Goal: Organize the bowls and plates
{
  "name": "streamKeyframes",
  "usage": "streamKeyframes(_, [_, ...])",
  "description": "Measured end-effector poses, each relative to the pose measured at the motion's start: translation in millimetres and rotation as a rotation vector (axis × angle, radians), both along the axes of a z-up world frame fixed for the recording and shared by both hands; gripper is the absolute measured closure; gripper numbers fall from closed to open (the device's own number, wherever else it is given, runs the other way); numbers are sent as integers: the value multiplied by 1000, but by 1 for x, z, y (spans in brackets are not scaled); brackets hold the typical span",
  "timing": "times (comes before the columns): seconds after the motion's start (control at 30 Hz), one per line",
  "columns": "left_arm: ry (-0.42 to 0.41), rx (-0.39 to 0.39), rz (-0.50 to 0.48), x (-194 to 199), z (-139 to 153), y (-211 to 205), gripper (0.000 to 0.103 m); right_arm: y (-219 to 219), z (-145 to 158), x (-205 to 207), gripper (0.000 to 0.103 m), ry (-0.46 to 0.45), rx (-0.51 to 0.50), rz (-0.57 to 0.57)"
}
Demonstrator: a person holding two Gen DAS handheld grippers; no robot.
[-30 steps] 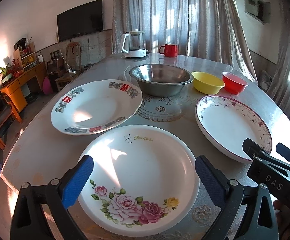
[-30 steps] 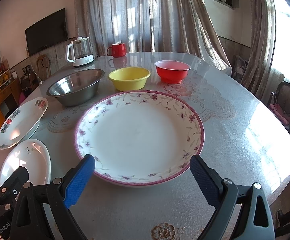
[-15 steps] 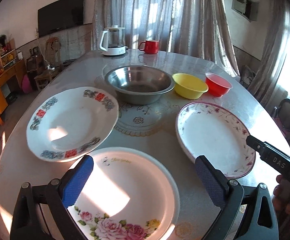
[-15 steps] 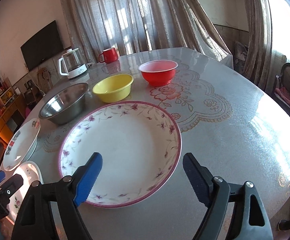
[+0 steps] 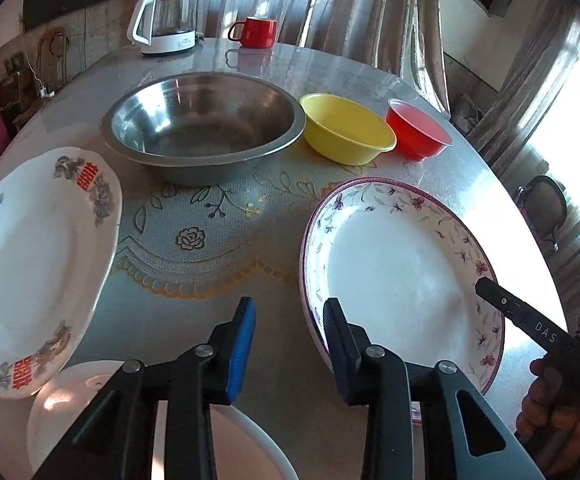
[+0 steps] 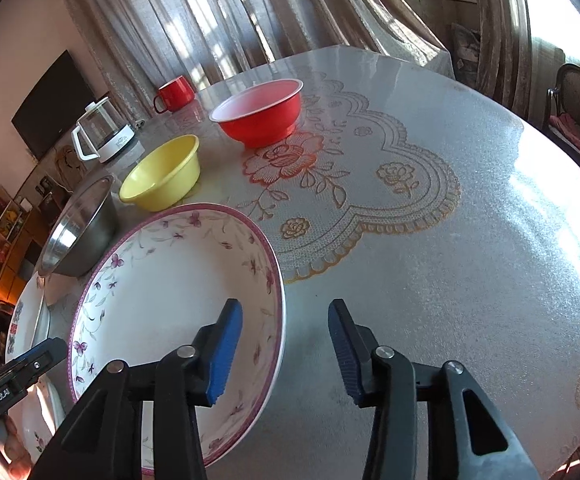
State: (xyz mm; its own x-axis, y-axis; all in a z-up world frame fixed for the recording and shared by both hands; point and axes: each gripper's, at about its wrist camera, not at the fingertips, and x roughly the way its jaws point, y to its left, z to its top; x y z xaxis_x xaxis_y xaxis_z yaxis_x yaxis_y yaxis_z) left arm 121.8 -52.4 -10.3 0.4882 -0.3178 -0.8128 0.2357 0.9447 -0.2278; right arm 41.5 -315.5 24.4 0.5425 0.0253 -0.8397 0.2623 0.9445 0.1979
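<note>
Count first: three plates and three bowls on the round table (image 6: 469,240). Plates are the purple-rimmed floral plate (image 5: 401,264), the white plate with red characters (image 5: 30,264) off to the left, and a rose plate (image 5: 70,408) half hidden under the left gripper (image 5: 288,344). Bowls sit in a row behind them: big steel bowl (image 5: 206,124), yellow bowl (image 5: 345,130), red bowl (image 5: 417,134), the last two nearly touching. Extras at the far edge: a glass kettle (image 5: 166,20) and a red mug (image 5: 256,32), curtains behind, a chair (image 6: 577,108) off to the side. Both grippers are on the purple-rimmed plate, one each side: the left one's fingers straddle its left rim, the right gripper (image 6: 286,350) straddles the right rim, one finger over the plate, one over bare table. Neither pair looks clamped yet, there's still a gap. Compared to a second ago, both sets of fingers have been closing from wide open, and the left gripper has swung off the rose plate and over to this one.
</note>
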Motion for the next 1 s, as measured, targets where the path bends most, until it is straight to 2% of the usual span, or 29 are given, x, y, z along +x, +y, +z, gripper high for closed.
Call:
streamKeyframes(0.2, [42, 2, -38, 11, -10, -11, 89, 9, -3, 4, 73, 1, -18, 51])
streamKeyframes(0.23, [45, -1, -43, 12, -11, -13, 90, 11, -3, 4, 75, 1, -23, 57])
streamKeyframes(0.53, [13, -1, -48, 11, -12, -12, 90, 20, -4, 6, 76, -2, -63, 93])
streamKeyframes(0.73, [7, -2, -55, 9, -11, -11, 90, 16, -4, 7, 76, 4, -39, 85])
streamKeyframes(0.87, [-1, 6, -27, 9, -10, -3, 90, 19, -5, 7, 76, 4, 1, 99])
streamKeyframes(1.0, [5, 0, -2, 10, -9, 9, 90, 31, -6, 8, 76, 3, -5, 125])
